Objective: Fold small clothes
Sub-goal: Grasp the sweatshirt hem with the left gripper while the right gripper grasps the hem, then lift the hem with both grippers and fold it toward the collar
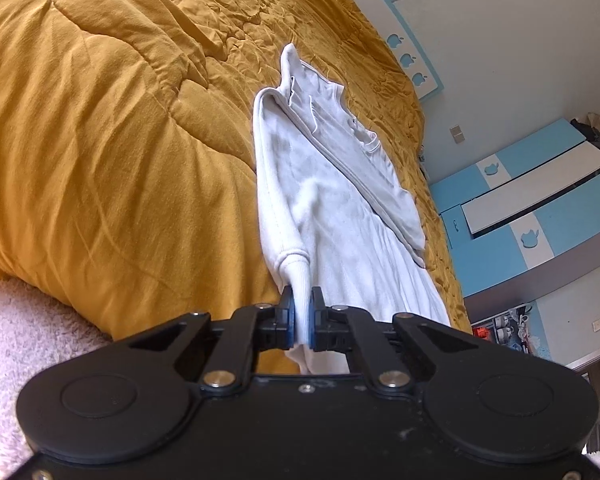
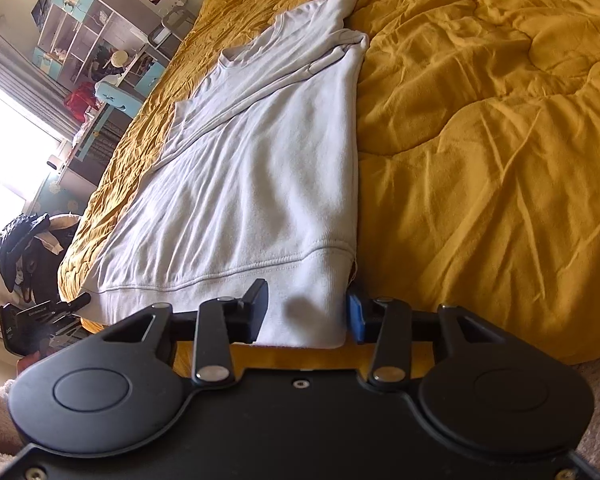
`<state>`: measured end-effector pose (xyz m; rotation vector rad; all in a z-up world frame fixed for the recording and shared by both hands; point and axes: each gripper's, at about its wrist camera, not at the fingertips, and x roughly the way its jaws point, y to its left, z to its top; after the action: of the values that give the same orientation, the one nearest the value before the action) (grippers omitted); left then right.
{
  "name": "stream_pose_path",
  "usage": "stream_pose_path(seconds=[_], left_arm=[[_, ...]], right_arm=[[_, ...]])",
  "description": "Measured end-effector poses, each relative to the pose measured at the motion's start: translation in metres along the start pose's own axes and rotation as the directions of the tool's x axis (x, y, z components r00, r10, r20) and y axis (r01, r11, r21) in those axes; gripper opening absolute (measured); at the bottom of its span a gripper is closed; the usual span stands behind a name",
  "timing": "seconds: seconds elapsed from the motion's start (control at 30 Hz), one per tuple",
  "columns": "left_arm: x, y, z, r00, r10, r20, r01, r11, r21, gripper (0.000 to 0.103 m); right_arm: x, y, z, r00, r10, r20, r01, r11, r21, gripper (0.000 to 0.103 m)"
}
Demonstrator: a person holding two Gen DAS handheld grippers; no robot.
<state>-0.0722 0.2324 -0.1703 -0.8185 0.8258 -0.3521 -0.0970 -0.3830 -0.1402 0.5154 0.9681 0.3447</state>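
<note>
A white long-sleeved sweatshirt (image 1: pixel 332 184) lies on a mustard-yellow quilt (image 1: pixel 100 120), partly folded lengthwise. My left gripper (image 1: pixel 302 312) is shut on the ribbed sleeve cuff (image 1: pixel 298 276) at the garment's near end. In the right wrist view the sweatshirt (image 2: pixel 260 160) stretches away from me. My right gripper (image 2: pixel 306 316) is open, its jaws wide apart on either side of the ribbed hem corner (image 2: pixel 308 312), which lies between the fingers. The left gripper also shows in the right wrist view (image 2: pixel 40 316) at the hem's left end.
The quilt (image 2: pixel 480 140) covers the whole bed, with deep puffy folds. A blue and white wardrobe (image 1: pixel 540 208) stands beyond the bed. Shelves and a desk (image 2: pixel 100 60) with clutter stand by a bright window. A pink fluffy blanket (image 1: pixel 20 340) lies at the near edge.
</note>
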Motion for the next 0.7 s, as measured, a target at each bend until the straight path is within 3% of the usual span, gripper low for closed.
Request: stream_pose_path(seconds=[0.13,0.2,0.27,0.4,0.7], left_arm=[[0.004,-0.004,-0.001,1.000,-0.011,-0.009,0.011,1.000,0.003,0.002],[0.005,-0.004,-0.001,1.000,-0.020,-0.020,0.020,1.000,-0.003,0.001],[0.009,-0.004,0.001,0.998,-0.021,-0.060,0.021,1.000,-0.011,0.001],[0.014,0.001,0.002,0.998,-0.027,-0.064,0.024,0.999,-0.043,0.001],[-0.006,-0.005,0.008,0.992,-0.122,0.019,0.123,0.990,-0.074,0.001]], right_arm=[[0.002,-0.002,0.002,1.000,0.021,-0.006,-0.021,1.000,0.019,0.041],[0.001,0.000,0.003,1.000,0.029,-0.005,-0.029,0.999,0.017,0.030],[-0.001,0.000,0.003,1.000,0.020,0.001,-0.020,1.000,0.011,0.028],[0.001,-0.009,0.003,1.000,0.020,0.005,-0.020,0.999,0.048,0.012],[-0.016,-0.014,0.007,0.988,0.137,0.067,-0.145,0.980,0.135,0.009]])
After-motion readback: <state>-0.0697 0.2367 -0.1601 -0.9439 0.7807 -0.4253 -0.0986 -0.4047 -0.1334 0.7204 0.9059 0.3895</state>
